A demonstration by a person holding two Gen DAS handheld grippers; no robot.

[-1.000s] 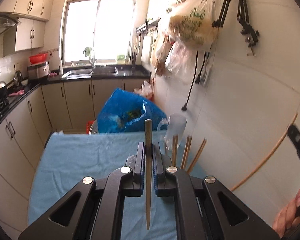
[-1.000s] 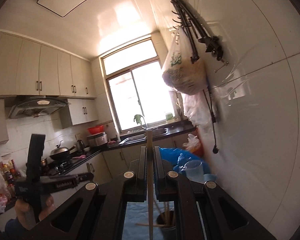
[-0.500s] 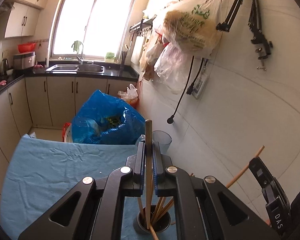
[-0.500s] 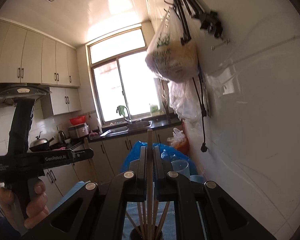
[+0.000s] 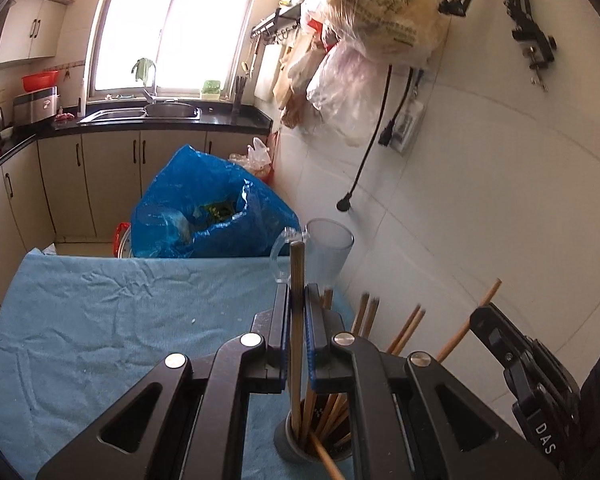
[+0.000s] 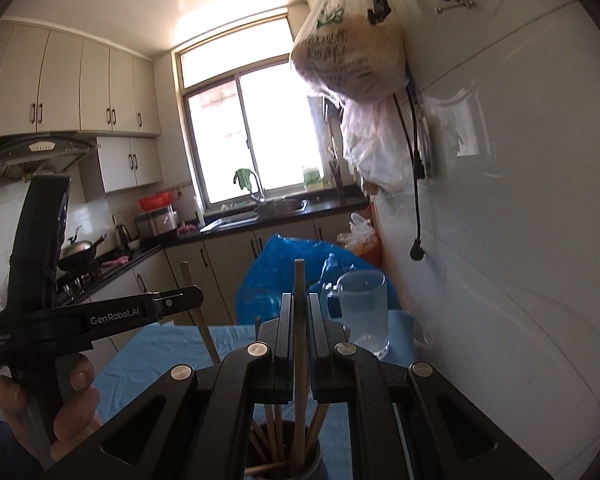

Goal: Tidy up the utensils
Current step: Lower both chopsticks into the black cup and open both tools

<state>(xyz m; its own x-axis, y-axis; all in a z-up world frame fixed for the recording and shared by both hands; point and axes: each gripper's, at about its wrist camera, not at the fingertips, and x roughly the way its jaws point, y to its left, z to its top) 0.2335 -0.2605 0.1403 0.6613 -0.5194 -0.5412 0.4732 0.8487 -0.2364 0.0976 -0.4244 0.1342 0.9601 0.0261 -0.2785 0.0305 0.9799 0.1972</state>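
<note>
Left gripper (image 5: 297,332): coming down over the holder (image 5: 290,446), its jaws clamped on a chopstick (image 5: 297,280) whose lower end is now going into the holder's mouth.
Right gripper (image 6: 299,332): lowering as well, its own chopstick (image 6: 299,288) now reaching among the bundled sticks (image 6: 274,432) in the holder.
View: tipping down from wall and ceiling towards the blue cloth (image 5: 100,320).

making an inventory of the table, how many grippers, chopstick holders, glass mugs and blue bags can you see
grippers: 2, left gripper and right gripper, each shut on a chopstick
chopstick holder: 1
glass mug: 1
blue bag: 1
total: 5
</note>
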